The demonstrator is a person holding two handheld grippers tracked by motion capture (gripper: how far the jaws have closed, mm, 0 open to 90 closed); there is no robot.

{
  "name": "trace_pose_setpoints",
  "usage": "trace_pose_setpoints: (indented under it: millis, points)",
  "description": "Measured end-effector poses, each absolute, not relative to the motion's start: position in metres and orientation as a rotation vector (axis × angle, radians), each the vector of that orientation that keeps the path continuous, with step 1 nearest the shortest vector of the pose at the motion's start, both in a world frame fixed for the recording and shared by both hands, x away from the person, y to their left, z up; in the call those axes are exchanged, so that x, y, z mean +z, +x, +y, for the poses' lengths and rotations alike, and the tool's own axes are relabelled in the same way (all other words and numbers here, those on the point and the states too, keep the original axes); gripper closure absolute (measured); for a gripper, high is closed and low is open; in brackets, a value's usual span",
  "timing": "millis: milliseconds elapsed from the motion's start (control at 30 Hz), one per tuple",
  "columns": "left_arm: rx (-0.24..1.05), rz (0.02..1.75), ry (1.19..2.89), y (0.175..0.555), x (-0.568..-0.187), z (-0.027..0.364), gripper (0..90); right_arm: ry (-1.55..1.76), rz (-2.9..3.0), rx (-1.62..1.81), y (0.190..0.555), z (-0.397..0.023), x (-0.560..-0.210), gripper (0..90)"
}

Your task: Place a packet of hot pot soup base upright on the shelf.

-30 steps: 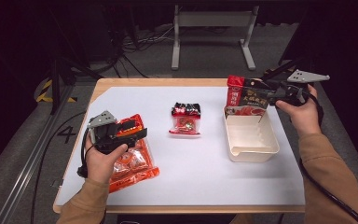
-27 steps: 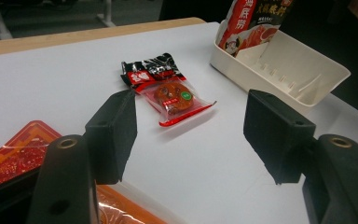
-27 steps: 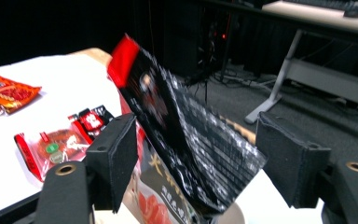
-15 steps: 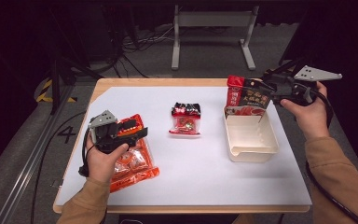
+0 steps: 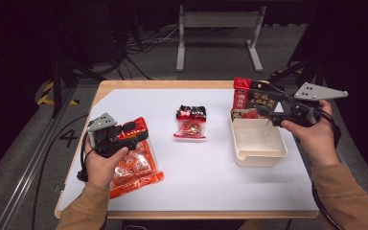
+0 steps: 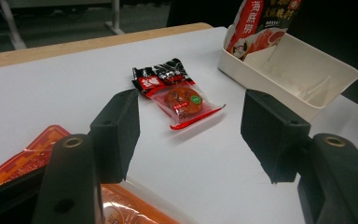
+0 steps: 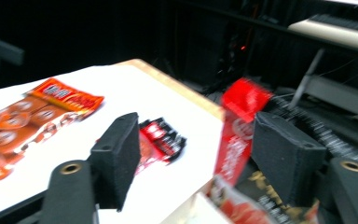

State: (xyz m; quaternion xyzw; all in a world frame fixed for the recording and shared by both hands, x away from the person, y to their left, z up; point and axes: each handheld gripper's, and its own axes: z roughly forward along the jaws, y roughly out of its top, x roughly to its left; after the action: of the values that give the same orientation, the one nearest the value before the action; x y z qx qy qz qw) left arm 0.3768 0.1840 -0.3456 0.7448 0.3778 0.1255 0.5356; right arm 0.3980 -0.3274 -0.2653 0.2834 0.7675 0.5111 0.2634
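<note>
Since a second ago the right gripper (image 5: 270, 115) has drawn back rightward from the red-and-black packet (image 5: 254, 98) standing in the white tray (image 5: 258, 158), its fingers apart, just closing slightly around nothing. Left gripper (image 5: 135, 135) rests over the orange snack bag (image 5: 136, 167), fingers spread and empty. Placing looks finished; next comes reaching for the small cookie pack (image 5: 190, 122) mid-table (image 5: 211, 187), dark room beyond.

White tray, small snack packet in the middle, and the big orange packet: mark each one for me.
White tray (image 5: 258, 158), high view, on its near rim.
Small snack packet (image 5: 189, 125), high view, on its clear middle part.
Big orange packet (image 5: 136, 167), high view, on its clear front, right of the hand.
</note>
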Motion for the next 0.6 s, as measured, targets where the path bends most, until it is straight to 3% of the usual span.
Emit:
trace_pose_setpoints:
  millis: [600]
  points:
    - [0.332,0.916,1.775,0.38,-0.346,0.191,37.1,0.781,2.156,1.58,0.348,-0.285,-0.323,33.6]
